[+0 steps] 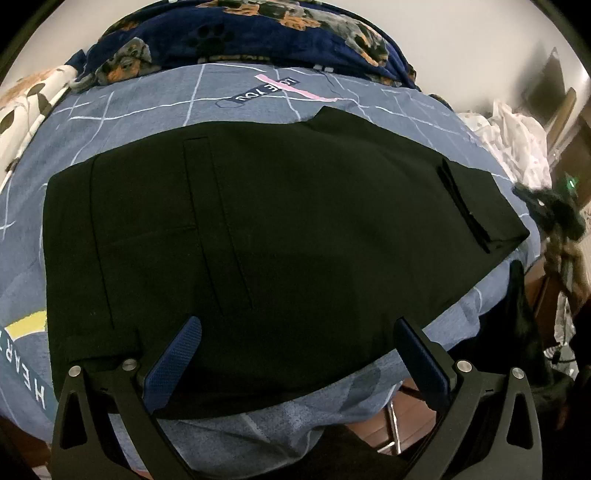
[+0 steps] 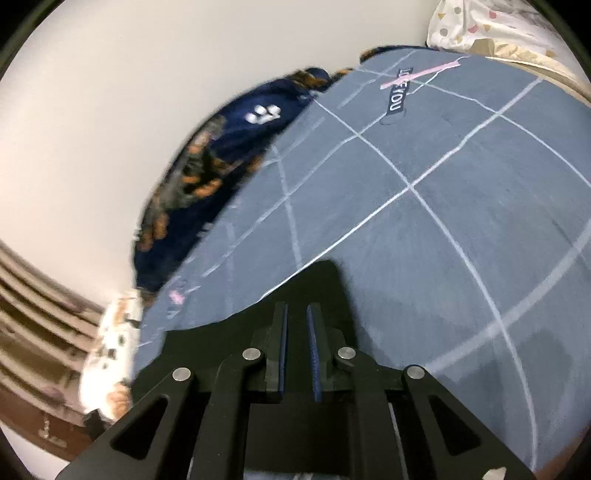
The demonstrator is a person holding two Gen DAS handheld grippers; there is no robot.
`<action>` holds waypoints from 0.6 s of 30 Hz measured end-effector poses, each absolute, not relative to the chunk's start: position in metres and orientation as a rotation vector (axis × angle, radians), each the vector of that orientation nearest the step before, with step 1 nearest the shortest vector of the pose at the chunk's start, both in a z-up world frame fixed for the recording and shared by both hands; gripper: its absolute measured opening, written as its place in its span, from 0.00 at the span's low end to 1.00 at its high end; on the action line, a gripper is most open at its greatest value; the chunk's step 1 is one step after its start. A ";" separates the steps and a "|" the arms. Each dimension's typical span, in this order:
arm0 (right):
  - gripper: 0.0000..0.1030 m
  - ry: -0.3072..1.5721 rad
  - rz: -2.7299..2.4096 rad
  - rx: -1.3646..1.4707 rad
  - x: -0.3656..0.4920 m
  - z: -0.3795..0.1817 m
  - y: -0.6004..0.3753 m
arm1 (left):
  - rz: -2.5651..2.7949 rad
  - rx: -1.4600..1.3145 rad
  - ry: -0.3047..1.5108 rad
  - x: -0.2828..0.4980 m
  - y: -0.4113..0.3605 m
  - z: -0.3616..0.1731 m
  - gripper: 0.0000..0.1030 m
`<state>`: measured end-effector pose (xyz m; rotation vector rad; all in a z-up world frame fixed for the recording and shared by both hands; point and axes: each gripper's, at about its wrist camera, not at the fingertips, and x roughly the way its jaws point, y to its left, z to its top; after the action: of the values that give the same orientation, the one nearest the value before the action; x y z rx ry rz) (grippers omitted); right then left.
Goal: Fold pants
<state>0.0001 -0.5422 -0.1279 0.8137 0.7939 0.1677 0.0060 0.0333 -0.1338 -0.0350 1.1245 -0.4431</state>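
The black pants (image 1: 258, 229) lie flat on the blue grid-pattern bedsheet (image 1: 147, 107), waistband to the left, a back pocket and belt loop visible. My left gripper (image 1: 295, 332) is open, its blue-padded fingers (image 1: 173, 362) hovering over the pants' near edge. In the right wrist view, my right gripper (image 2: 296, 314) has its jaws nearly together on a corner of black pants fabric (image 2: 317, 280), lifted above the bedsheet (image 2: 461, 221). That view is motion-blurred.
A navy dog-print blanket (image 1: 240, 33) lies bunched at the far side of the bed, also in the right wrist view (image 2: 221, 155). White patterned bedding (image 1: 26, 107) sits at the left, crumpled white cloth (image 1: 513, 136) at the right. The bed's near edge drops to a wooden floor (image 1: 391, 421).
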 end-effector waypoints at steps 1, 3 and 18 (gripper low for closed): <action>0.12 0.795 0.180 0.813 -0.009 -0.128 -0.541 | -0.443 -0.036 1.123 0.006 0.033 -0.134 1.00; 0.12 0.818 0.187 0.793 -0.025 -0.133 -0.535 | -0.444 -0.034 1.123 0.006 0.033 -0.134 1.00; 0.09 0.874 0.119 0.560 -0.037 -0.129 -0.499 | -0.449 -0.075 1.104 0.008 0.043 -0.117 1.00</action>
<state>-0.0371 -0.4990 -0.1287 0.5604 0.8742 0.1194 0.0078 0.0430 -0.1169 -0.0753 1.1039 -0.4486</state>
